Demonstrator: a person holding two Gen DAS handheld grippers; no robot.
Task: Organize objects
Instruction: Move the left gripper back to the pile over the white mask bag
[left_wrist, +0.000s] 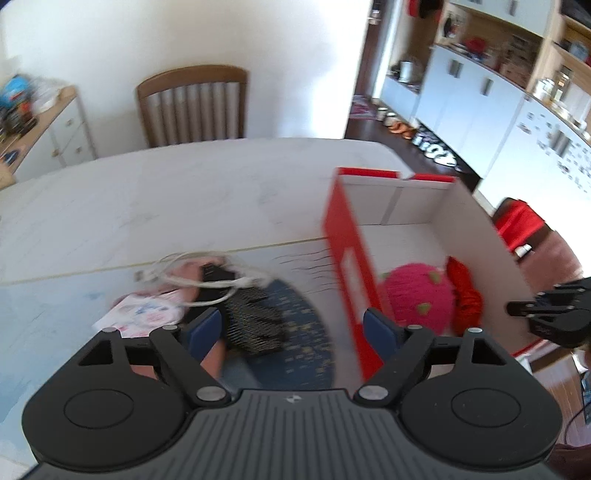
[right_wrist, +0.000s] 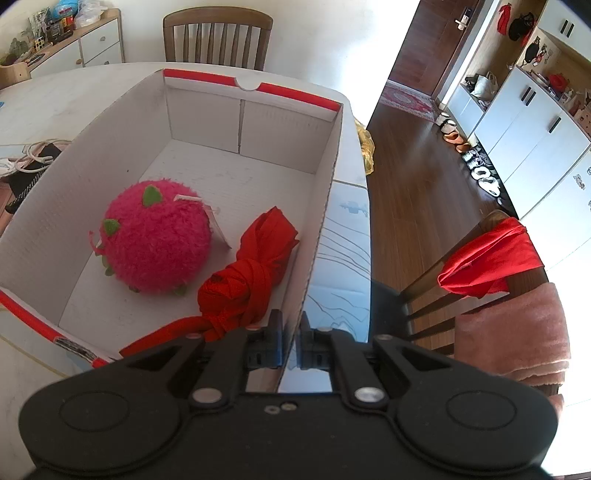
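The red-and-white box fills the left half of the right wrist view, and the right gripper at the lower centre has its tongs pressed together on the box's near right wall, one finger inside and one outside. That pinch looks meant to steady the box so it does not slide while things are dropped in. The gripper points steeply downward along the wall's edge.

Inside, at the lower left of the same view, a fluffy pink ball with green leaf tabs sits on the box floor, and a knotted red cloth lies just beside it toward the pinched wall. Both look already sorted.

In the left wrist view the left gripper occupies the lower centre, tongs spread wide with nothing between them, hanging above the box's red side wall and the table. It angles down toward the items not yet sorted at centre left: a white cable looped over a black mesh item, with a pale printed packet at their left. These lie outside the box, just beside its red wall, on a blue patterned mat. The picture is smeared there, so whether the mesh thing is a glove or a pouch I cannot say.

The right gripper also shows at the right edge of that view, at the box wall.
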